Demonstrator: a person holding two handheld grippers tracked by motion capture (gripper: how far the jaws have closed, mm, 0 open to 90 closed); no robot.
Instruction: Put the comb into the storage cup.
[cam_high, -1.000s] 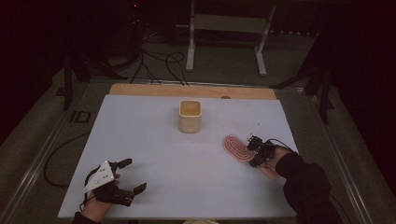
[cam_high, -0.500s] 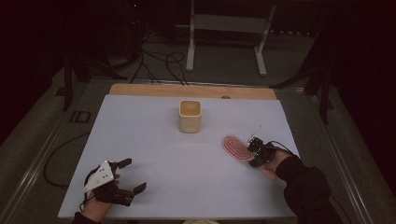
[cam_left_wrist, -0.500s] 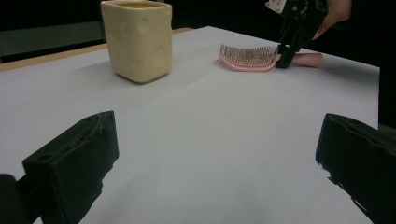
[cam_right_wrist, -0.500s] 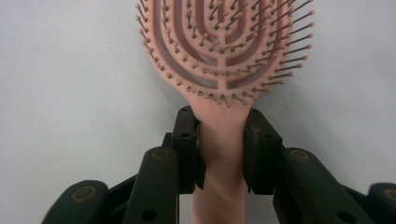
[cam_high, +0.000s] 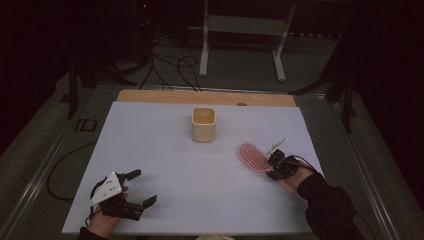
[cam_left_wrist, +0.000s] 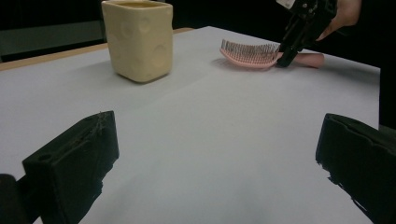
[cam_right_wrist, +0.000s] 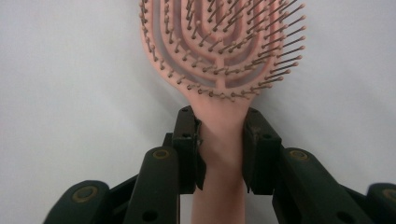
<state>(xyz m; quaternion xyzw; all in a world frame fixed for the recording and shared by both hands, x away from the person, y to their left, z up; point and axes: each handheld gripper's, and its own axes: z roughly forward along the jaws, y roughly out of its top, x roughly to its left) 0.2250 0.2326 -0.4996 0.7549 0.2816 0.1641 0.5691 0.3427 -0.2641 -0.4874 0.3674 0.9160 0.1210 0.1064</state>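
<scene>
While your right gripper (cam_right_wrist: 219, 154) sits in much the same spot at the right side of the table (cam_high: 165, 150) as a second ago, its jaws have drawn in a little and now stand against both sides of the hairbrush (cam_right_wrist: 219, 51) neck, where the handle meets the head. In the right gripper view the pads look pressed to the pink plastic, so I judge the grip made and the brush ready to lift, though it lies flat on the table, bristles up. Nothing else has shifted.

Going down in size: the table wears a smooth, pale, matte sheet with a bare wooden strip along its far edge. Near the middle stands the cup (cam_high: 203, 124), a cream, squarish holder with rounded corners and shallow dimples in its walls, upright and open-topped, well apart from the brush. The hairbrush is slim pink plastic, an oval vented head with curved ribs carrying rows of thin ball-tipped pins, and a smooth rounded handle.

Your left gripper (cam_high: 131, 192) rests at the near left corner, jaws wide apart with nothing between them.
</scene>
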